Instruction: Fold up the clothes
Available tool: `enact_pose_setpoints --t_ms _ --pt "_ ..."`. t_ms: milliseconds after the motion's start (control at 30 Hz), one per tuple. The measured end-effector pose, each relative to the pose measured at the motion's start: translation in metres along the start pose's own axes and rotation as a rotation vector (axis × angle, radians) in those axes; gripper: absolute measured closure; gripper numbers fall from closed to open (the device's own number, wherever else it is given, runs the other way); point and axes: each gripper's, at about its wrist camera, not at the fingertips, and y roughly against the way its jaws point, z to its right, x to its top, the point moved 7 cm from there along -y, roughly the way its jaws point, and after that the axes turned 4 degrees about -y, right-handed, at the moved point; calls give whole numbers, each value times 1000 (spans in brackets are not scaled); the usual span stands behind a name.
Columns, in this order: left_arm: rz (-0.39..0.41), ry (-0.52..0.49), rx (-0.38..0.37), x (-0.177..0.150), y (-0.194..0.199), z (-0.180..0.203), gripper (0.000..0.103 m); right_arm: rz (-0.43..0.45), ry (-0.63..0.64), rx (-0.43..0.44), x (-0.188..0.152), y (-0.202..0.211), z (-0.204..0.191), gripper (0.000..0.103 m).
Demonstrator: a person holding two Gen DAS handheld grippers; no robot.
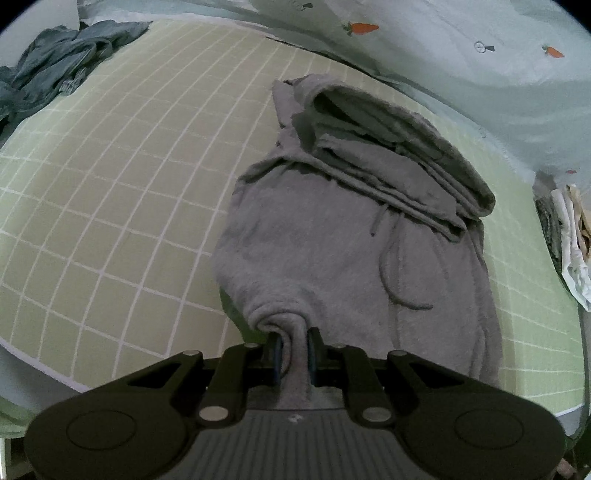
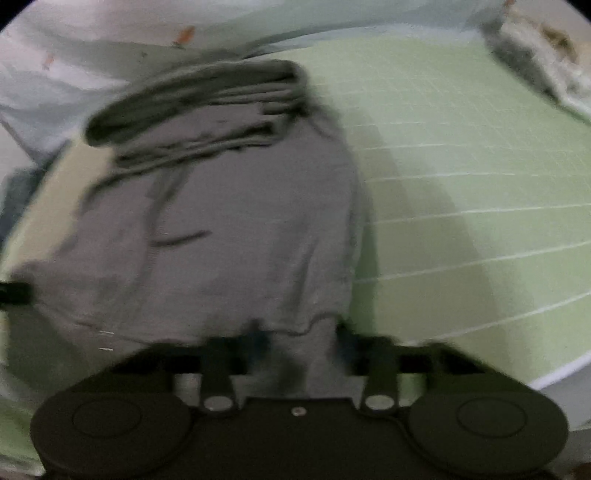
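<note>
Green mat [image 1: 122, 177] with white grid lines is lying over the bed. Grey sweatpants [image 1: 332, 240] are lying on it, partly folded. Dark blue-grey clothes [image 1: 62, 66] are sitting at its far-left corner, a small pile [image 1: 569, 236] at its right edge.

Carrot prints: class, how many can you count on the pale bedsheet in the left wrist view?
2. One carrot print sits near the top centre, another carrot print further right, on the pale bedsheet. More may be hidden in the folds.

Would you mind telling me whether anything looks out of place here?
Nothing seems damaged. The grey garment is half-folded, and its drawstring trails loose across the front. A crumpled blue garment sits unfolded at the mat's far corner.
</note>
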Motion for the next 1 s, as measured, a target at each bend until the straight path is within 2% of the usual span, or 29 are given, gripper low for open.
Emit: enact_pose_setpoints --t_ms 100,233,500,667,767,1000 --pt "41 -5 1 9 6 5 88 11 -19 28 8 4 2 76" --pt "121 -28 -19 34 20 19 89 92 -40 88 38 23 -4 77" --pt "300 22 -70 112 53 31 90 292 -151 259 144 57 -23 77" --pt "395 50 -81 161 63 35 90 385 -143 303 198 59 -42 77" --pt "351 89 -80 168 40 28 90 373 -187 292 214 40 -41 77" --pt "221 189 -77 176 -17 11 91 242 -292 236 215 -26 -26 77"
